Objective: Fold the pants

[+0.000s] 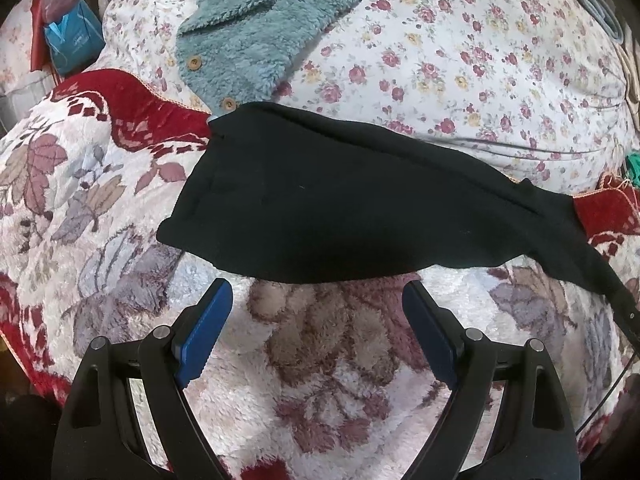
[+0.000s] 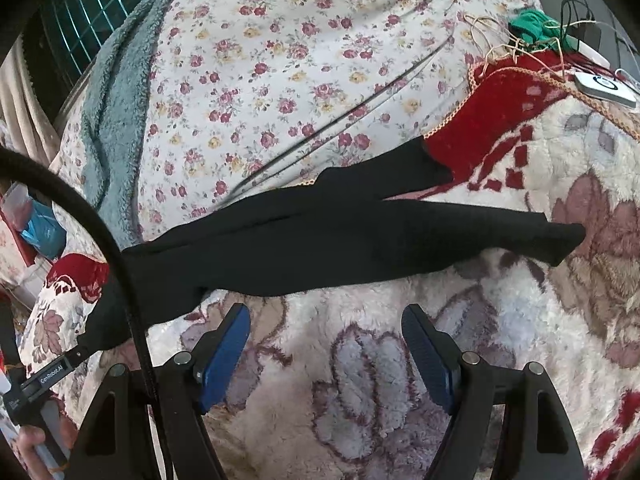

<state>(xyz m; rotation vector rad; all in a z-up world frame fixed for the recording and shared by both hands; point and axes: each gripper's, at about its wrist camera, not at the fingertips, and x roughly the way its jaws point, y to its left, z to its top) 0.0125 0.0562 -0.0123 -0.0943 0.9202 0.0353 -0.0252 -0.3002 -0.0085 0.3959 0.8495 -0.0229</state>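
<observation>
Left wrist view: the left gripper (image 1: 318, 312) hangs wide open with nothing between its blue pads, just short of the near edge of the black pants (image 1: 328, 208). The pants lie on a plush floral blanket (image 1: 100, 200), their legs trailing toward 3 o'clock. A teal fleece jacket (image 1: 248, 28) lies at 11 o'clock.

Right wrist view: the right gripper (image 2: 326, 332) is likewise spread wide and empty, near the pants (image 2: 320, 240), whose leg ends reach toward 2 o'clock. A white remote (image 2: 604, 88) rests at 1 o'clock.

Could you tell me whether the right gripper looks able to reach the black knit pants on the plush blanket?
Probably yes: the right gripper is open, the black knit pants lie just ahead, nothing between.
</observation>
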